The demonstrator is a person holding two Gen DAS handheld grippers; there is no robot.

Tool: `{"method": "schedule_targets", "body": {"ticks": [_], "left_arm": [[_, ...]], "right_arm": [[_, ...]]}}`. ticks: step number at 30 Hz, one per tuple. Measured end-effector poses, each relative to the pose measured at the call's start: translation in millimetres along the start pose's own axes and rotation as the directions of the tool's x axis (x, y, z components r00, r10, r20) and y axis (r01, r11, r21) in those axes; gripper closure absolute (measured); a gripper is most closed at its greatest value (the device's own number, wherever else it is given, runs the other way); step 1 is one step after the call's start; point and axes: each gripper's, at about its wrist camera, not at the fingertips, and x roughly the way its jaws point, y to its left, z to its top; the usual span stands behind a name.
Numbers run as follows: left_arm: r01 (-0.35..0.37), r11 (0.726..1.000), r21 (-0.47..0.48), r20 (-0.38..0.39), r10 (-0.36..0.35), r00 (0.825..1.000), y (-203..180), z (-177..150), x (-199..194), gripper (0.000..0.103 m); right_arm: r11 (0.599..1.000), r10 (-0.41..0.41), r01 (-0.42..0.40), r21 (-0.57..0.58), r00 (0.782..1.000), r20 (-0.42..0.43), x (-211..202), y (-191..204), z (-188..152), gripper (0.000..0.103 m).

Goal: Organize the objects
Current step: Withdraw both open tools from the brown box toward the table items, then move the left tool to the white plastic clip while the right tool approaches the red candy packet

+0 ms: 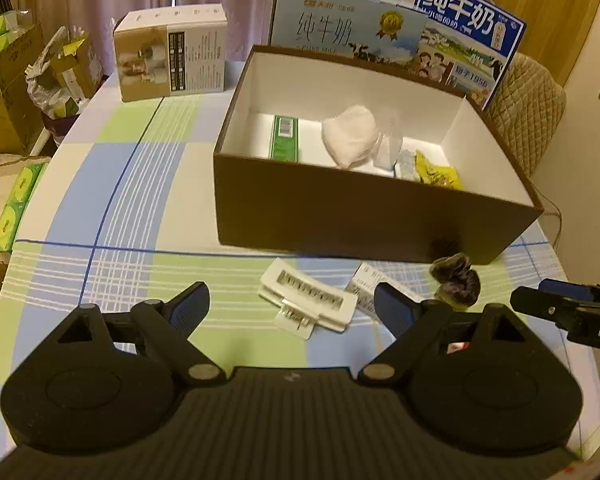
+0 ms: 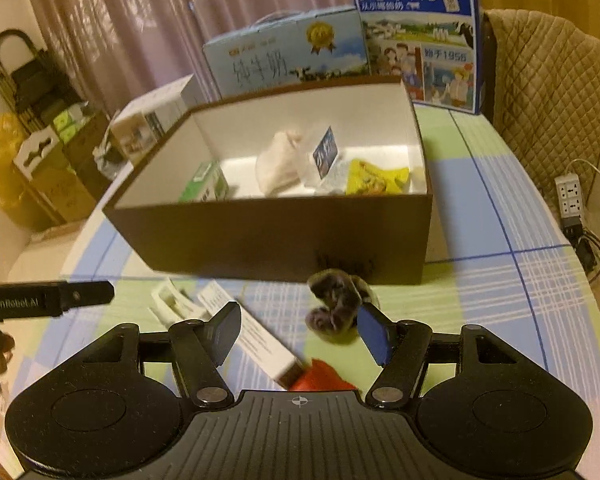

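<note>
Your right gripper (image 2: 300,334) hangs wide open with nothing held; the dark scrunchie (image 2: 336,308) lies on the checked tablecloth (image 2: 500,280) just inside its right finger (image 2: 374,334), a white slim carton (image 2: 256,336) runs under its left finger, and a red scrap (image 2: 320,376) sits close below. Your left gripper (image 1: 292,304) is spread just as wide and empty, the white clip (image 1: 306,296) lying between its fingers and the scrunchie (image 1: 456,278) off to its right. Straight ahead of both stands the brown box (image 1: 340,208), open-topped, holding a green carton (image 1: 286,136), a white pouch (image 1: 352,134) and a yellow packet (image 1: 436,172)
</note>
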Motion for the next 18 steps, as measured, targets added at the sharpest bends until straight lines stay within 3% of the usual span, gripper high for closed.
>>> {"method": "schedule_targets", "body": {"ticks": [12,18], "left_arm": [[0.026,0.999,0.044,-0.055,-0.023,0.998,0,-8,14,0.016],[0.015,0.998,0.066,-0.080,-0.010,0.997,-2,-11,24,0.016]], "right_arm": [[0.996,-0.038,0.024,-0.082,0.984,-0.173,34,10,-27,0.041],[0.997,-0.054,0.041,-0.068,0.978,-0.200,48,8,-33,0.041]]}}
